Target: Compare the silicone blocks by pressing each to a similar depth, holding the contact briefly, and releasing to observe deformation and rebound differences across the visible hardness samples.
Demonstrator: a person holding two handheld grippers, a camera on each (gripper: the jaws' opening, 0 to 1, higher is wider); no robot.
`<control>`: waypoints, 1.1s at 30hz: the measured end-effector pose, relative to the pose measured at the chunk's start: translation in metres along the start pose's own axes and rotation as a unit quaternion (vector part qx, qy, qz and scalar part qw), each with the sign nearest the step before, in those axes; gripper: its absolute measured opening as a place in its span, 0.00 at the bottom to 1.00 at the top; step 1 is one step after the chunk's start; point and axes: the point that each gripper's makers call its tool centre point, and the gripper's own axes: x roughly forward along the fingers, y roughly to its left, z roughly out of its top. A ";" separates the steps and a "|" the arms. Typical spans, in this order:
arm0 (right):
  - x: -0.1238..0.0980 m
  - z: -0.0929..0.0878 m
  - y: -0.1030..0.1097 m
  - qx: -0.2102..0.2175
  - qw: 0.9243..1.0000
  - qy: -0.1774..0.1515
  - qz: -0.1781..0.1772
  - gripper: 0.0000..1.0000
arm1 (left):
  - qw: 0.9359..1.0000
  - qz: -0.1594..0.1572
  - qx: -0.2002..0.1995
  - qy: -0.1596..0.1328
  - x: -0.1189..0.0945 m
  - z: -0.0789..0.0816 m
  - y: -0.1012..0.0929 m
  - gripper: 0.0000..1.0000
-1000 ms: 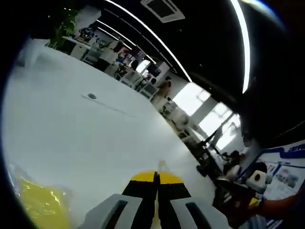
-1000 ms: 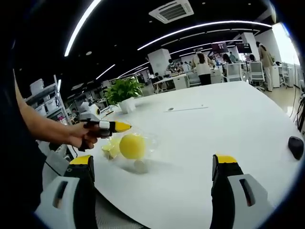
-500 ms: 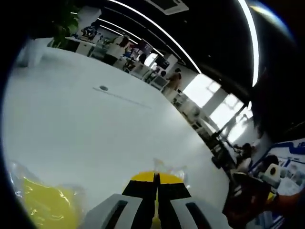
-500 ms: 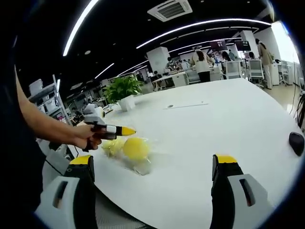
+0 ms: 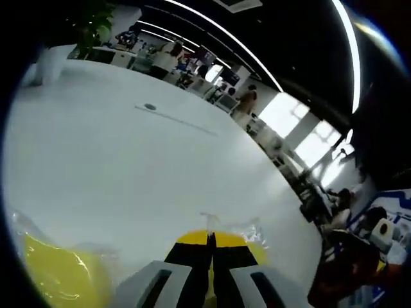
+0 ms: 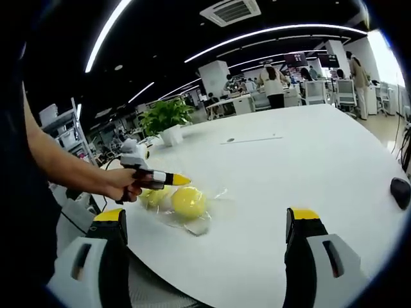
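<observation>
The left gripper (image 6: pixel 172 179) hangs just over the yellow samples near the table's (image 6: pixel 308 160) left edge, its yellow-tipped jaws pressed together with nothing between them. In its own view the closed tips (image 5: pixel 210 239) point down at crinkled clear wrap, with a yellow block (image 5: pixel 61 276) low on the left and a smaller bit of yellow peeking out just right of the tips. From the right gripper view the samples read as a round yellow ball (image 6: pixel 188 201) and a paler, greenish piece (image 6: pixel 153 196) tucked behind it, all inside a clear bag (image 6: pixel 202 221) lying on the white table. The right gripper (image 6: pixel 209 247) hangs back at the near edge, jaws spread wide and empty.

The pieces look soft and light, likely to give under a push and spring back. The plastic looks slick, so I'd expect the ball to roll or skid sideways if pressed off-centre. Pressing straight down on the crown of each piece seems safest, perhaps with the right gripper steadying the bag. A black mouse (image 6: pixel 399 194) sits at the far right, and a potted plant (image 6: pixel 167 119) stands far back, both well clear.
</observation>
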 end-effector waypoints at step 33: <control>-0.002 -0.003 0.002 0.009 1.000 0.000 -0.001 0.96 | 0.995 0.067 0.071 0.030 0.008 -0.013 0.029 0.11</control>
